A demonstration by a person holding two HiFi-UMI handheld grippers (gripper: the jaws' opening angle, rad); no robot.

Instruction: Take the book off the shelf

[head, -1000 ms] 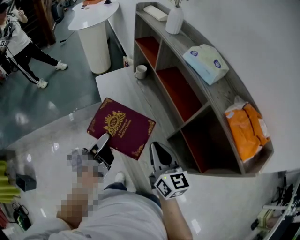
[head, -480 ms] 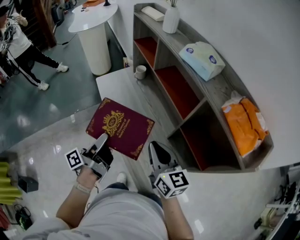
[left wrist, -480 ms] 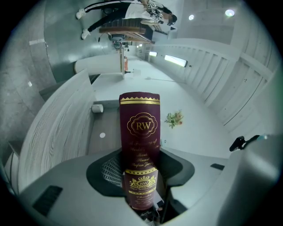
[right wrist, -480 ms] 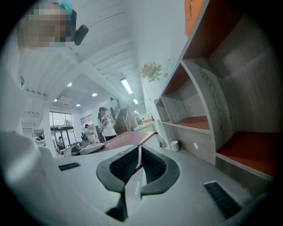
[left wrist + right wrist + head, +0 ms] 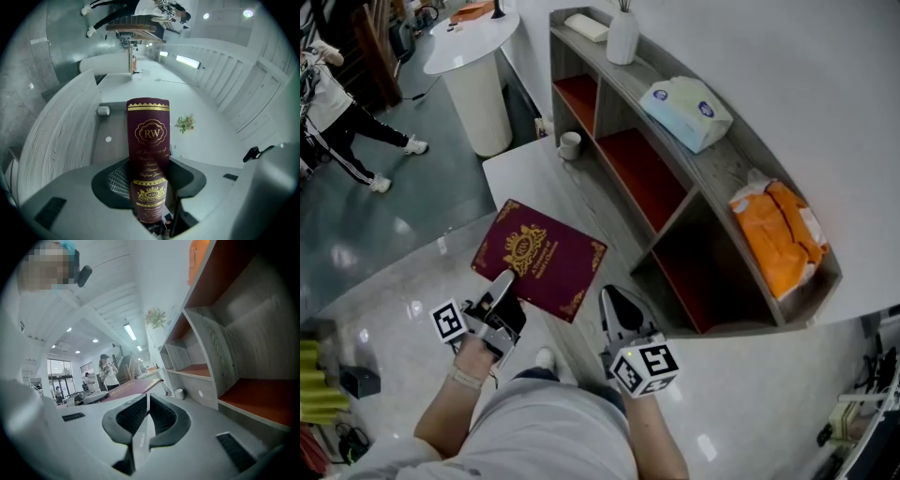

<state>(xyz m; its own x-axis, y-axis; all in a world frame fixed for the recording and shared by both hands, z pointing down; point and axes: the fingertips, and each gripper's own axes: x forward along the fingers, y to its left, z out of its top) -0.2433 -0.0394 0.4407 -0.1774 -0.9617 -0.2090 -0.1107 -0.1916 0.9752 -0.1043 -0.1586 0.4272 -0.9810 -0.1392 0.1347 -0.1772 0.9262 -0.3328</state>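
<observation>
Left gripper point(image 5: 504, 281) has the prize: its 2 jaws stand partly apart, clamped on the near edge of the book point(image 5: 546, 258), and the left gripper view confirms it, with the maroon cover running straight out from between the pads point(image 5: 115, 180). Gold crest and gold border face up. The book is out of the shelf point(image 5: 724, 173), held roughly level above the low grey ledge point(image 5: 581, 183) and the glossy floor point(image 5: 384, 281), well clear of all 3 red-floored compartments that show.

Over to the right gripper point(image 5: 614, 298): jaws pressed together, gripping nothing, sitting just beside the book's near right corner and pointing toward the nearest compartment.

Up on the shelf's top board we have a white vase point(image 5: 622, 37), a pale blue tissue pack point(image 5: 686, 111) and an orange packet point(image 5: 778, 234), spaced well apart. A small white cup point(image 5: 569, 145) stands on the ledge at the far end. Beyond that, a round white table point(image 5: 469, 47), and a person point(image 5: 333, 112) standing at the far left.
</observation>
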